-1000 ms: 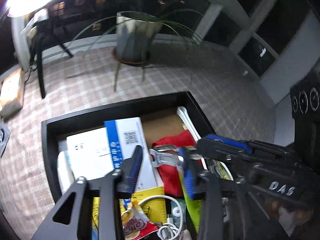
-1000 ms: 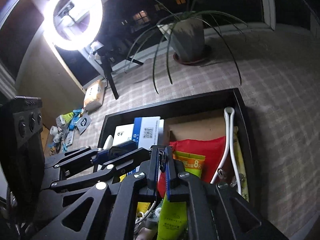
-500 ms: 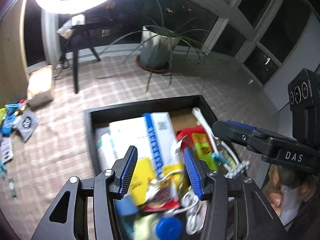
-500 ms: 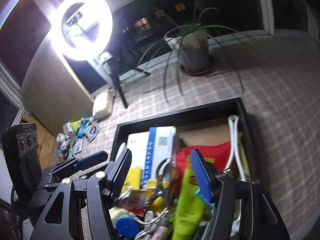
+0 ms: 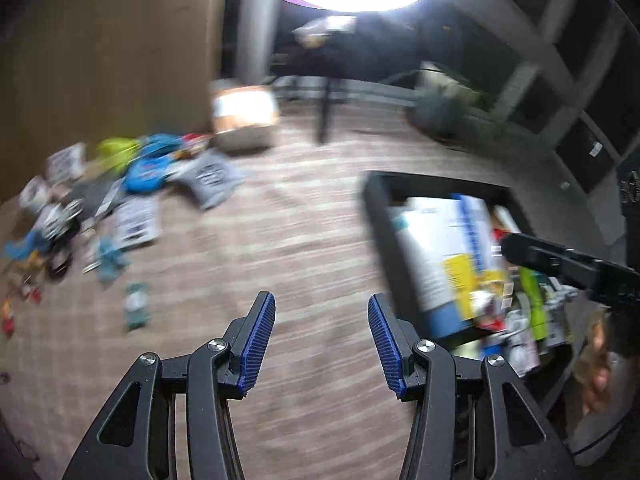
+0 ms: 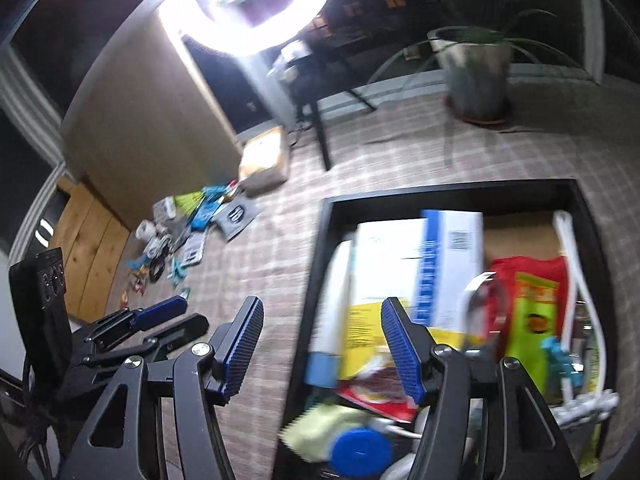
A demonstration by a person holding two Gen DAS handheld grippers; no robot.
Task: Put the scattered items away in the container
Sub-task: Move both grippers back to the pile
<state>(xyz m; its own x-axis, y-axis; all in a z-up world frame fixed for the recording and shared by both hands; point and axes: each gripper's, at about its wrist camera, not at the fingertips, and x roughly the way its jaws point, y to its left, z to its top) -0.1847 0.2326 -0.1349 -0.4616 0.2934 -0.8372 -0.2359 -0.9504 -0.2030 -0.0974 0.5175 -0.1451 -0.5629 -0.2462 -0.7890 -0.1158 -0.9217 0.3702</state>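
The checked floor covering (image 6: pixel 280 248) is being used as the working surface. The black container (image 6: pixel 324 240) is being seen toward its right side, already crowded with a white and blue box (image 6: pixel 448 264), a red packet (image 6: pixel 528 276), a green tube (image 6: pixel 532 320) and a blue cap (image 6: pixel 360 450). The scattered items (image 5: pixel 120 196) are lying in a heap near the left edge of the covering, against the brown panel (image 5: pixel 100 60), well apart from the container.

The left gripper (image 5: pixel 322 340) is being held wide apart and empty over bare covering, pointing toward the heap, which lies ahead and to its left. The right gripper (image 6: pixel 322 350) is likewise spread wide and empty, straddling the container's left wall. The left hand is judged the nearer to the heap, so the next pick is likely falling to it.

No single item's long axis is being resolved: the left wrist view is heavily smeared, and the heap is appearing small in the right wrist view. The container's near end is being cut off by the frame.
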